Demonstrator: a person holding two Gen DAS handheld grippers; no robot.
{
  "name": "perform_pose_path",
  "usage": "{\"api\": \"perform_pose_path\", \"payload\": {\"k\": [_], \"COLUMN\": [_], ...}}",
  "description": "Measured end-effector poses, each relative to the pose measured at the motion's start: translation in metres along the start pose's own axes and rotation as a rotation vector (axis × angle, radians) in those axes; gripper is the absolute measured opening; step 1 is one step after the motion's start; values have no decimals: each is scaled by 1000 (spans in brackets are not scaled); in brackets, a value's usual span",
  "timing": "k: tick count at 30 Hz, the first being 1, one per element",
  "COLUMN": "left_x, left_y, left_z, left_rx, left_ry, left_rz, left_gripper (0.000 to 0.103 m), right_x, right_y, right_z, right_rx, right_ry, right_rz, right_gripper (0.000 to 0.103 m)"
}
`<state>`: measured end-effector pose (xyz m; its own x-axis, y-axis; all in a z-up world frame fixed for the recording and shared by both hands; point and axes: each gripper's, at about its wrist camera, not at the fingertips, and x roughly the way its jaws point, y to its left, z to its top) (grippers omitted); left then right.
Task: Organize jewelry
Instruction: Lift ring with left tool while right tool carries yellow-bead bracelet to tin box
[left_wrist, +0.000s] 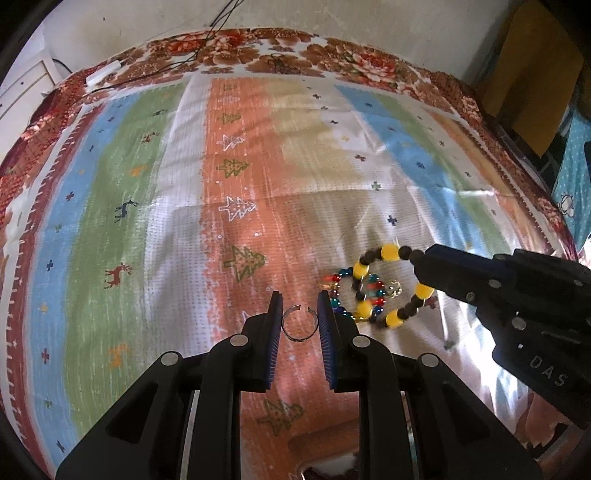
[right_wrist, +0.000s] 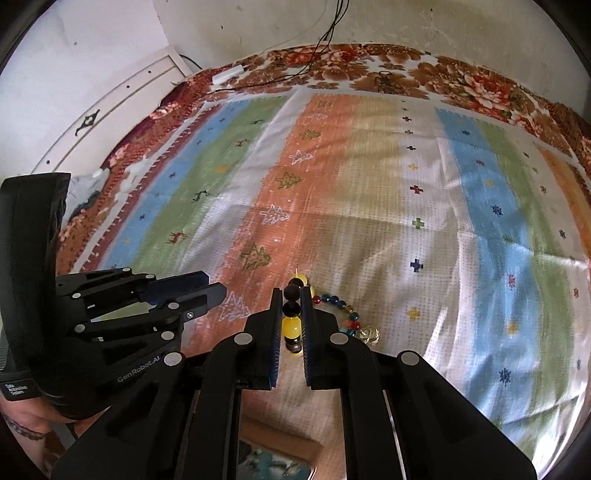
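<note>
Two grippers work over the bed. Right gripper (right_wrist: 291, 314) pinches the yellow bead bracelet (left_wrist: 388, 284). Left gripper (left_wrist: 300, 314), jaws open around the ring (left_wrist: 299, 323), must squeeze next.

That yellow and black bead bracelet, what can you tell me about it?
The bead bracelet is a loop of large, glossy yellow beads alternating with smaller dark ones, plastic or glass by the look. The right claw is shut on one side of it. The rest of the loop overlaps a smaller multicoloured bead bracelet on the striped cloth; whether it rests there or hangs just above is unclear.
</note>
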<state>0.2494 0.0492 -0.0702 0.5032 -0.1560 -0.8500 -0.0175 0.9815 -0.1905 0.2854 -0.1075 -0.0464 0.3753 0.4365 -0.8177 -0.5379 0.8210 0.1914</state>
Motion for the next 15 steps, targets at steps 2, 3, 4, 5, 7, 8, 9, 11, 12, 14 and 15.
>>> {"api": "perform_pose_path", "payload": {"k": [2, 3, 4, 5, 7, 8, 9, 11, 12, 14, 15], "left_x": [-4, -6, -10, -14, -23, -26, -30, -33, -35, -38, -39], "left_y": [-2, -3, -5, -7, -10, -11, -12, -14, -14, -12, -11], "left_z": [-1, -2, -2, -2, -2, -3, -5, -8, -10, -13, -15], "left_rx": [-7, -8, -6, -5, -13, -12, -9, -4, -6, -19, -26], "left_ry": [-3, -6, -12, -19, -40, -48, -56, -61, -60, -59, -58], "left_rz": [-17, -18, -18, -23, -37, -36, -29, -18, -20, -36, -50], "left_gripper": [19, 19, 19, 19, 19, 19, 19, 19, 19, 19, 19], "right_x": [-5, -8, -11, -14, -22, -25, -28, -35, -39, -45, -49], "right_y": [3, 4, 6, 7, 12, 13, 14, 18, 20, 23, 25], "right_z": [-2, -3, -4, -5, -7, -8, -9, -13, -15, -19, -21], "right_rx": [-7, -9, -13, -15, -22, -21, -23, -37, -41, -47, -52], "right_ry": [-8, -13, -18, -24, -43, -51, -57, -69, -75, -83, -88], "right_rz": [-5, -4, -6, -11, -17, -16, -14, -19, -19, -11, -8], "right_gripper": [10, 10, 10, 11, 11, 11, 11, 11, 11, 11, 11]}}
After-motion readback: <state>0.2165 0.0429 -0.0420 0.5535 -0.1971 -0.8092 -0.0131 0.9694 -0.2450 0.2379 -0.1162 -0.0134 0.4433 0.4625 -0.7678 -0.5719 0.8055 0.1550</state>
